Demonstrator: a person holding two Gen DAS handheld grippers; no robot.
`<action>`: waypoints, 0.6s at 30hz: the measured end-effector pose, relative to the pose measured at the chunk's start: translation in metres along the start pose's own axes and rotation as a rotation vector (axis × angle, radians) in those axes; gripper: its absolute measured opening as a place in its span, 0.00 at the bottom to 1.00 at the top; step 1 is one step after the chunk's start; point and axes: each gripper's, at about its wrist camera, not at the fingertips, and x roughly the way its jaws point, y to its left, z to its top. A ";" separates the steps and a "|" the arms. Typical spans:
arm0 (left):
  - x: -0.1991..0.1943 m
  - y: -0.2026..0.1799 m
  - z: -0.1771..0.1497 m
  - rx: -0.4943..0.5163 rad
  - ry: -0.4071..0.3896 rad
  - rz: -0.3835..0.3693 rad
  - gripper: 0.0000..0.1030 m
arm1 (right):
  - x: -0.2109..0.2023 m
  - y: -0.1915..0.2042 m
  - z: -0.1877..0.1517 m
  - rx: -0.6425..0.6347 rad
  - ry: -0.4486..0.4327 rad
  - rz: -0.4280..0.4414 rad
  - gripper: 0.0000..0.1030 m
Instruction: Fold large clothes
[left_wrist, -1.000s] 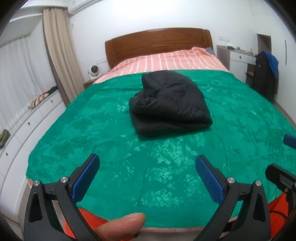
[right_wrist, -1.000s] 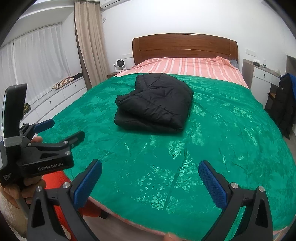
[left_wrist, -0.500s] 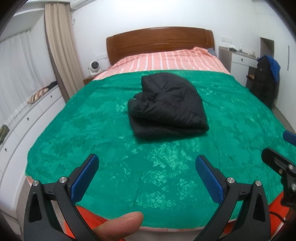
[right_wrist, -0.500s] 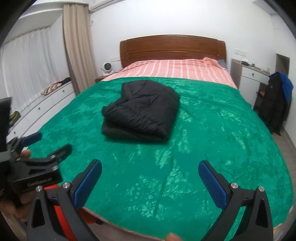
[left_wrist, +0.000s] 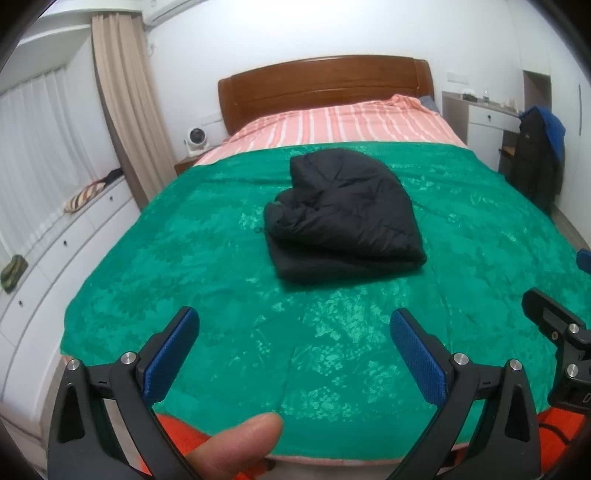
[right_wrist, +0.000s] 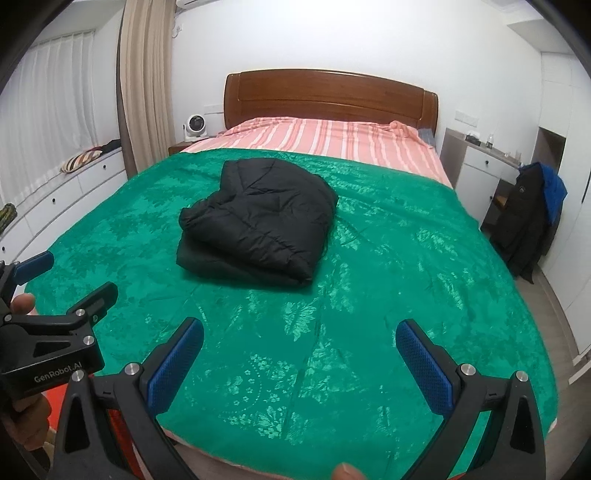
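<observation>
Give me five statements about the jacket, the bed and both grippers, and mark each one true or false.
1. The black jacket lies folded on the green blanket. True.
2. The left gripper is shut on the jacket. False: it is open and apart from it.
3. The right gripper is open and holds nothing. True.
4. The headboard is white metal. False: it is brown wood.
5. A small white fan stands beside the bed. True.

Black left tool (left_wrist: 293, 347), blue pads (left_wrist: 171, 360), silver screws.
</observation>
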 end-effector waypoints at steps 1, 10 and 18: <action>0.000 -0.001 0.000 0.002 -0.001 0.001 1.00 | 0.000 -0.001 0.000 0.001 0.000 -0.004 1.00; -0.002 -0.005 0.008 0.001 0.005 0.005 1.00 | -0.001 -0.004 0.003 -0.004 -0.003 -0.022 1.00; -0.005 -0.005 0.013 -0.005 0.010 0.023 1.00 | -0.004 -0.004 0.008 -0.008 -0.008 -0.030 1.00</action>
